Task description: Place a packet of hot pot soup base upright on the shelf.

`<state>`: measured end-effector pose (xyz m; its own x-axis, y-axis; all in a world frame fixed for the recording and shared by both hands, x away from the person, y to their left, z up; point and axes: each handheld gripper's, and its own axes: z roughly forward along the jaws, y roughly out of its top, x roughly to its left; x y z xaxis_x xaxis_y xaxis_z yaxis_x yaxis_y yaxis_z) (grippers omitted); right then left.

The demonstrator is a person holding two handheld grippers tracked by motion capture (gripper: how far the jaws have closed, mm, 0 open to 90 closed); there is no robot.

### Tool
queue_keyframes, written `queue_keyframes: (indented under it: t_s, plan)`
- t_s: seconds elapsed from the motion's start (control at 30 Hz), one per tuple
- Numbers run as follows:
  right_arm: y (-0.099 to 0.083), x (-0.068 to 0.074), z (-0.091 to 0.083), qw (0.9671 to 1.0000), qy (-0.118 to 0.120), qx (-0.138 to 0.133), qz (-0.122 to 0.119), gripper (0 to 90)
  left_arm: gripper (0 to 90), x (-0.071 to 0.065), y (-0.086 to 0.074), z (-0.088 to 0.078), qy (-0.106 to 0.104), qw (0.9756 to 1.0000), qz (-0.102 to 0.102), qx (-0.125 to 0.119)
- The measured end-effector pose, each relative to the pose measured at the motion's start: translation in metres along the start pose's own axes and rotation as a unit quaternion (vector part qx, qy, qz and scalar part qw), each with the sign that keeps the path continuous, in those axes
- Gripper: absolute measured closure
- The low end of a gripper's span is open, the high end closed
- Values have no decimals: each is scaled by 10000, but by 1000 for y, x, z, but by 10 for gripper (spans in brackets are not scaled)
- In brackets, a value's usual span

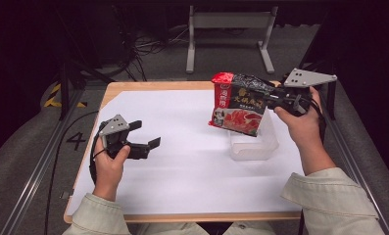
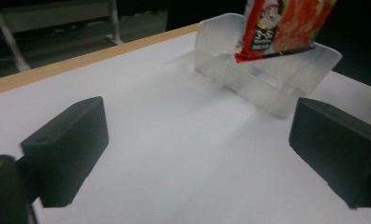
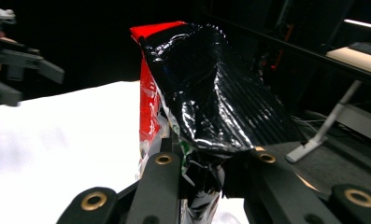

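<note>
White paper covers most of the desk (image 1: pixel 182 191), whose wooden rim is seen along the near and far edges in the high view. At the left of that view the left tool (image 1: pixel 144 138) is held just above the paper in the person's left hand (image 1: pixel 109 164), its grey three-cornered plate on top and its cable trailing off towards the desk's left edge. Its jaws stand wide apart with nothing between them; in the left gripper view the two black jaws are seen far to either side with bare white paper between. Farther right, a clear plastic container (image 1: pixel 255 144) rests on the paper near the desk's right side; in the left gripper view its translucent walls (image 2: pixel 267 79) are seen beyond the jaws. A red and black snack packet (image 1: pixel 238 104) is held above the container, tilted, with its lower edge over the container's opening; whether it touches the walls cannot be told. The packet's black upper end is clamped by the right tool (image 1: pixel 270 96), which is held in the person's right hand (image 1: pixel 300 122) at the right of the high view. In the right gripper view the jaws are seen pressed together on the crumpled black foil of the packet (image 3: pixel 211 102), with the red corner rising above.
</note>
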<state>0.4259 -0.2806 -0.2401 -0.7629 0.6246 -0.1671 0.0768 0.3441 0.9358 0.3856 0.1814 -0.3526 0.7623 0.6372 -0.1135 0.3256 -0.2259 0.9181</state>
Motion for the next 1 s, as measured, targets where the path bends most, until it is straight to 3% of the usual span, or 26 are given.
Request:
queue_keyframes:
  t_s: [0.1,0.33,0.8,1.0]
  plan:
    - [-2,-5,-3,9999,-104,6,22,788,34,1,-1,0,13,9999,10,141]
    - [-7,-17,-10,9995,-323,14,13,788,31,4,-3,-1,17,9997,-55,223]
    - [-17,-34,-19,9973,-706,154,110,787,27,7,-4,-1,48,9997,-118,190]
    - [-21,-36,-21,9972,-716,176,144,787,25,7,-4,-1,46,9997,-109,214]
